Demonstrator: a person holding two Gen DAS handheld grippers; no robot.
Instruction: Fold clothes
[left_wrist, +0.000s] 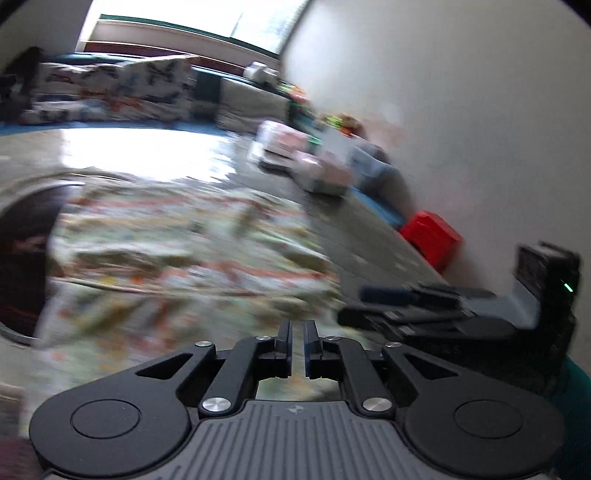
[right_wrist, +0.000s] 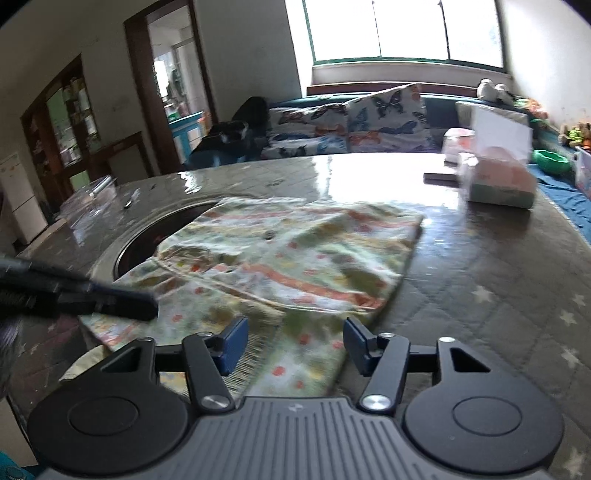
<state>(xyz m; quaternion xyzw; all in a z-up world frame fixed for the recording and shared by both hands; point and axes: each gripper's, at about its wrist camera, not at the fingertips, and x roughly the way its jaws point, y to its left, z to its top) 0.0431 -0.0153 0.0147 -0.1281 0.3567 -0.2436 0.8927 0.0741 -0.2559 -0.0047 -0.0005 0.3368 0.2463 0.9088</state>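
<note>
**Two grippers at the near edge of one patterned garment**

One garment (right_wrist: 280, 266), pale green with orange stripes and small coloured dots, is lying spread on the table (right_wrist: 480, 295), which is wearing a grey quilted cover with white stars under a glossy sheet. The cloth's far left part is lying over the rim of one round, dark opening (right_wrist: 136, 243) sunk into the tabletop; a folded layer is sitting on top of the rest, and the near hem is reaching toward the cameras.

Two grippers are working here. The left gripper (left_wrist: 297, 328) is showing its two fingers drawn almost together, with only a thin slit between them; whether any cloth is pinched there is not clear, since its view is heavily blurred. In the right wrist view it is coming in from the left, its dark tip lying over the garment's near left part. The right gripper (right_wrist: 295, 347) is standing with its two blue-padded fingers (right_wrist: 234, 345) apart, about half spread, hovering just above the near hem with cloth showing between the pads but not pressed by them.

Farther back on the table, two pale packages (right_wrist: 495, 177) are sitting to the right. Beyond the table, two butterfly-print cushions (right_wrist: 354, 118) are leaning on a sofa under one wide window (right_wrist: 406, 29).
</note>
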